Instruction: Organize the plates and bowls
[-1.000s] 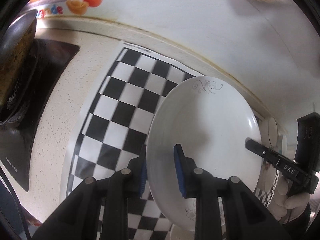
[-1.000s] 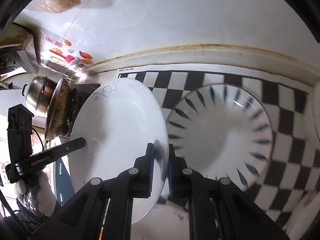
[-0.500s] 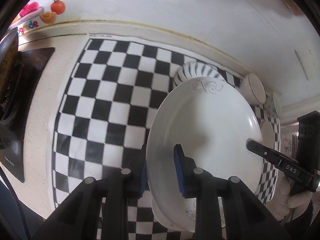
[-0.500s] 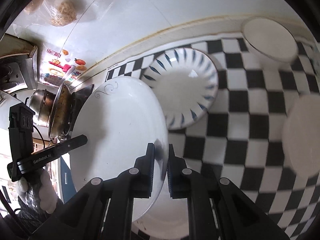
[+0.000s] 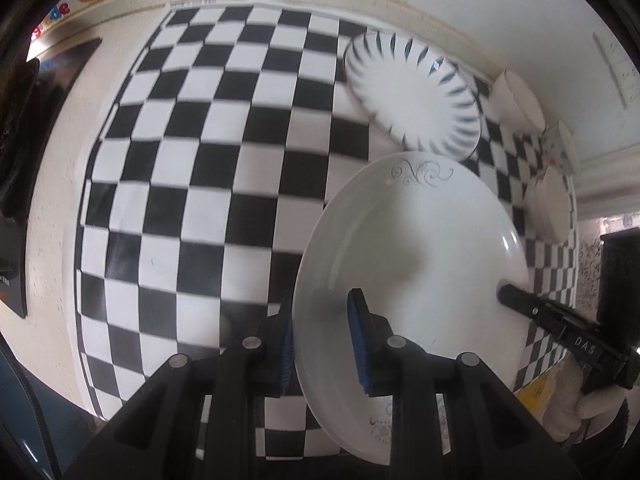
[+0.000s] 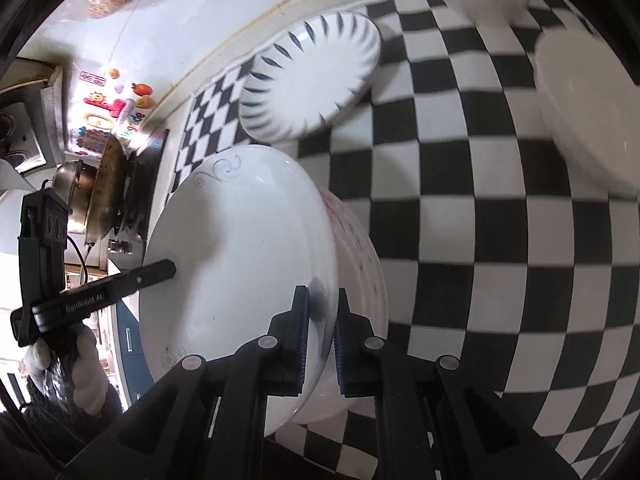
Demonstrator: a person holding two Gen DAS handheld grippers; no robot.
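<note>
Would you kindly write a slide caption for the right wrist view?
Both grippers hold a white plate by opposite rims above another plate on the checkered mat.

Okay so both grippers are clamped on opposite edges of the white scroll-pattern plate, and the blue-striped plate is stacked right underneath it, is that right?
Not quite. Both the left gripper and the right gripper do clamp opposite edges of the white scroll-pattern plate, but the blue-striped plate is not underneath it. The right wrist view shows it lying apart, farther back on the checkered mat near the wall.
</note>
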